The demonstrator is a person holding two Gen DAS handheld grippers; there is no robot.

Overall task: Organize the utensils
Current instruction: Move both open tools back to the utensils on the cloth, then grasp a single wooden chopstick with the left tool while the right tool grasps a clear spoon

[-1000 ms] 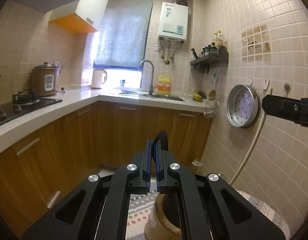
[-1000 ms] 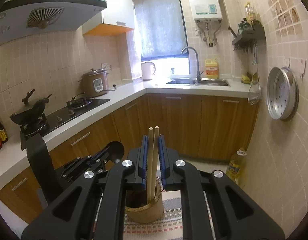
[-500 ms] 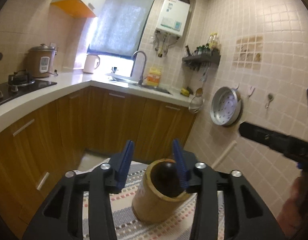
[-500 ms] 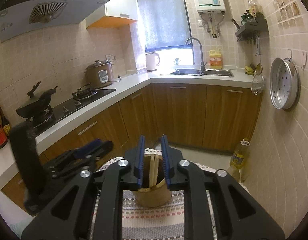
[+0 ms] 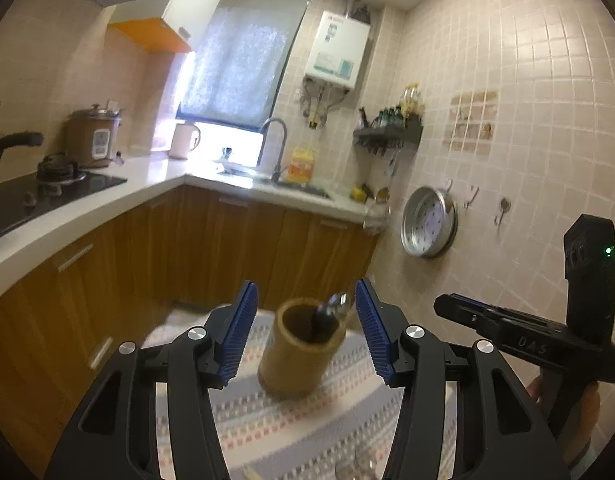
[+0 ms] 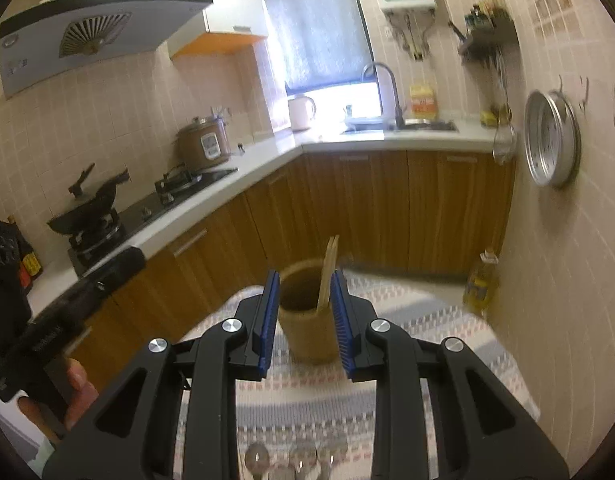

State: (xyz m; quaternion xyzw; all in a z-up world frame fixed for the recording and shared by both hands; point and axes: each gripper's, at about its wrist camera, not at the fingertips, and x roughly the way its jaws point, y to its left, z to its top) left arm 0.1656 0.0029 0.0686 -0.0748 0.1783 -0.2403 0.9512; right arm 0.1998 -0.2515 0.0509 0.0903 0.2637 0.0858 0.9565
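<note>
The left gripper has its jaws spread wide and holds nothing; the bamboo holder stands upright on the striped cloth between the blue pads, not touching either. The right gripper is likewise parted, empty, framing the same bamboo holder. The left wrist view alone shows a dark utensil with a metallic end leaning toward 1 o'clock inside the holder, and the other gripper's body at 3 o'clock. The right wrist view alone shows the chopsticks standing in the holder, tips toward 12 o'clock, and blurred spoon bowls on the cloth at 6 o'clock. One second ago both grippers were clamped, left on the dark utensil, right on the chopsticks; both items now rest in the holder
</note>
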